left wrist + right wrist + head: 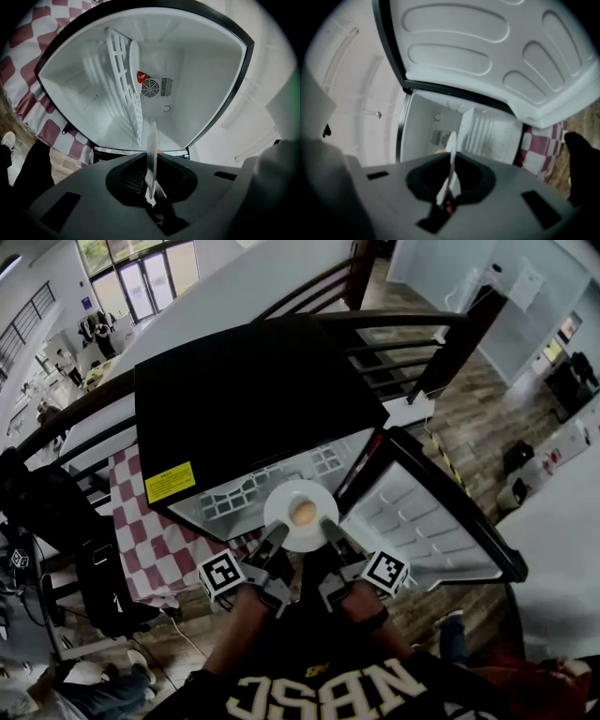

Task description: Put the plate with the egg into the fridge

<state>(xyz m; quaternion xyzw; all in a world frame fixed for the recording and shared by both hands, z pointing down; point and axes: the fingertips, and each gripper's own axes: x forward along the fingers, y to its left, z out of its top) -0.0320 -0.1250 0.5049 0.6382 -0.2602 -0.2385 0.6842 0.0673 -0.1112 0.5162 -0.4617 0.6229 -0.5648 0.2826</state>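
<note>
Right up close, the person's two forearms (pixel 248 610) reach forward side by side, a gripper in each hand. The left gripper (pixel 276 536) has its jaws clamped on the near left rim of a white plate (pixel 281 505). In the left gripper view that rim stands edge-on, pinched between the pads of the left gripper (pixel 151 190). The right gripper (pixel 334 532) is closed on the near right rim in the same way, and its own view shows the plate's (pixel 452 152) thin edge rising out of the tight jaws of the right gripper (pixel 448 190). The plate is held level between them, with a brownish egg (pixel 303 512) sitting in its middle. It hangs just at the mouth of the small black fridge (pixel 244 395); whether it has crossed the threshold I cannot tell. The fridge door (pixel 427 517) is swung wide open to the right, its white moulded lining facing up. Inside, a white wire shelf (pixel 123 84) spans the pale compartment, and a round fan grille (pixel 150 87) sits on the back wall beside a small red sticker (pixel 141 75). The fridge stands on a red-and-white checked cloth (pixel 150 531). Beyond it runs a dark railing (pixel 394 329).
</note>
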